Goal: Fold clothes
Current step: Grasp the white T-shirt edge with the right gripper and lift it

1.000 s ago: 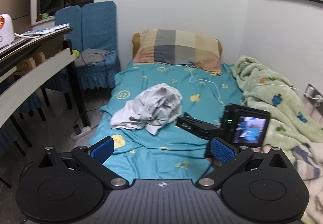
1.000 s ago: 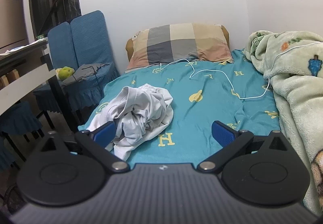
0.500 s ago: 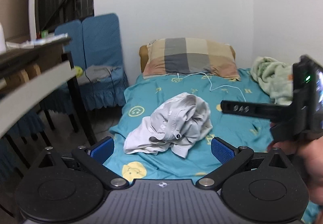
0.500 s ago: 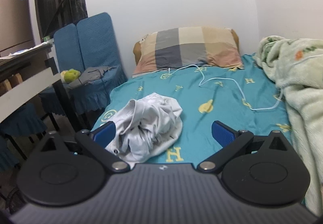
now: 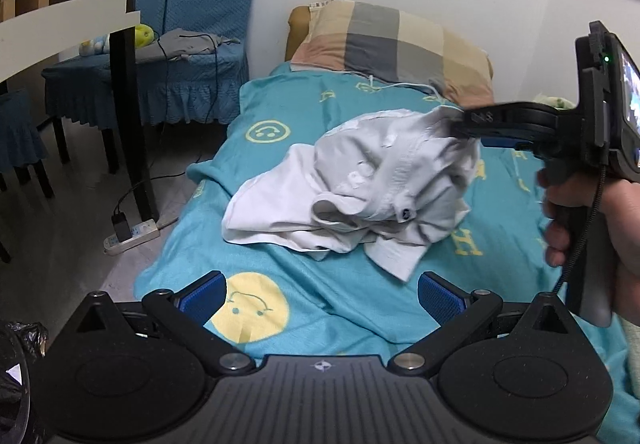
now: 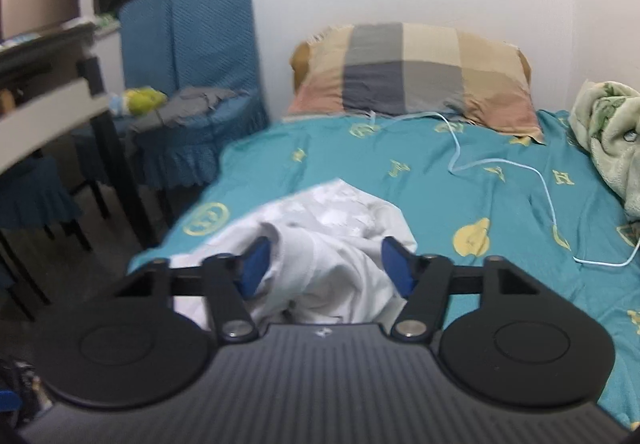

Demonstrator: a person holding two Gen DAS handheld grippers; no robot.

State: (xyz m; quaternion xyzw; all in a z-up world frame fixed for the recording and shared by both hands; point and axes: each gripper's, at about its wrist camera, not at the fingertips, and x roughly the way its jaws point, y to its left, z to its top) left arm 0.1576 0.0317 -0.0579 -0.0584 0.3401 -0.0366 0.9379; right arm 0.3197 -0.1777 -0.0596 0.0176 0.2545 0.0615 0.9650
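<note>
Right gripper (image 6: 324, 264) has advanced, part-closed around white shirt (image 5: 360, 184); left gripper (image 5: 320, 294) spread below.

A checked pillow (image 6: 416, 74) lies at the head of a bed (image 6: 460, 204) covered in a teal sheet printed with yellow letters and smiley faces. A white cable (image 6: 520, 168) trails across the sheet from the pillow, near a green blanket (image 6: 608, 132) bunched by the wall. Beside the bed stand blue-covered chairs (image 5: 200, 24) (grey cloth on one seat) and a power strip (image 5: 130, 238) on the floor.
</note>
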